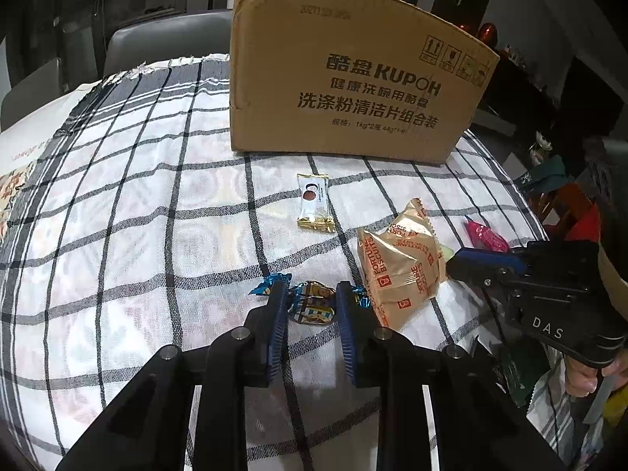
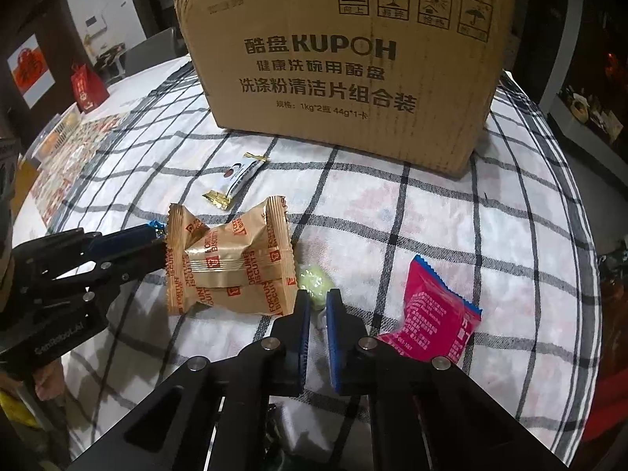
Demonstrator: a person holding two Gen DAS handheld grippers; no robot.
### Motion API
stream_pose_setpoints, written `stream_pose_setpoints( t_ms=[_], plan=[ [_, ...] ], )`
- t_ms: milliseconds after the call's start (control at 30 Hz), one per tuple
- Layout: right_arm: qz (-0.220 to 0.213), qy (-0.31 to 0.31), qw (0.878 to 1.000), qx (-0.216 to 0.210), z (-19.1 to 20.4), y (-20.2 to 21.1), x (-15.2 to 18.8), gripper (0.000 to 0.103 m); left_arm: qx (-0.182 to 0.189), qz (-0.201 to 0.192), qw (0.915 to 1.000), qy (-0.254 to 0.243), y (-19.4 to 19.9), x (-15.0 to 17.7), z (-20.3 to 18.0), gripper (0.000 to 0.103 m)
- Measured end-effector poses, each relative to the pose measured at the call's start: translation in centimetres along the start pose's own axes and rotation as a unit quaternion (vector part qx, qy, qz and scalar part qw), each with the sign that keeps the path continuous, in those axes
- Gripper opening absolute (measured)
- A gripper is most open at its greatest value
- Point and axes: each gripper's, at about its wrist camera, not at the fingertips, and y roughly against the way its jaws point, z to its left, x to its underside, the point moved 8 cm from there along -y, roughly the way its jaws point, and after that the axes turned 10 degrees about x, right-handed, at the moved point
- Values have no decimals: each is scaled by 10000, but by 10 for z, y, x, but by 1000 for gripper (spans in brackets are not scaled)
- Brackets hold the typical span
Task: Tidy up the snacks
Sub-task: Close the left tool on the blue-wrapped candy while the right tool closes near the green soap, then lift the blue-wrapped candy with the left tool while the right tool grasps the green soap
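My left gripper [image 1: 311,303] is shut on a blue-and-gold twist-wrapped candy [image 1: 312,304] on the checked cloth. My right gripper [image 2: 317,299] is shut on a pale green wrapped candy [image 2: 316,283]. A gold Fortune Biscuits pack [image 1: 400,265] lies between them; it also shows in the right wrist view [image 2: 229,261]. A white-and-gold sachet [image 1: 314,203] lies nearer the cardboard box [image 1: 353,78]. A pink packet [image 2: 437,312] lies right of my right gripper. The left gripper [image 2: 153,241] shows at the left of the right wrist view.
The box [image 2: 345,66] stands at the back of the round table with the checked cloth [image 1: 137,196]. A grey chair [image 1: 165,39] is behind the table. A red gift bag [image 2: 88,86] stands far left. The table edge curves close on the right.
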Motion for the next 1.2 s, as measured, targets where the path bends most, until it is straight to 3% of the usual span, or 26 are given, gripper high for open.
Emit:
stream_pose_setpoints(
  t_ms=[333,400,467,600,1000,1100,1200],
  plan=[
    [60,337,9994,90,1,-1,1,9,-99,-94,9997,-210,9,-1,-7,25],
    [58,400,9991,124,0,-2,-1,15,-123,-113,9996,-239,10,-2,-7,25],
    [58,533,9985,123,1,-3,-3,29,-116,-121,9996,-237,10,-2,-7,25],
    [36,802,9964,264,5,-7,-8,29,-106,-139,9997,-186,10,-2,-4,25],
    [15,743,9961,478,-3,-13,-20,29,-75,-212,9996,-146,13,-6,-1,25],
    [-66,794,9953,552,-5,-10,-22,42,-76,-228,9996,-170,13,-7,-1,25],
    [-229,958,9924,736,-6,-7,-26,43,-102,-240,9995,-194,13,-8,-1,25]
  ],
)
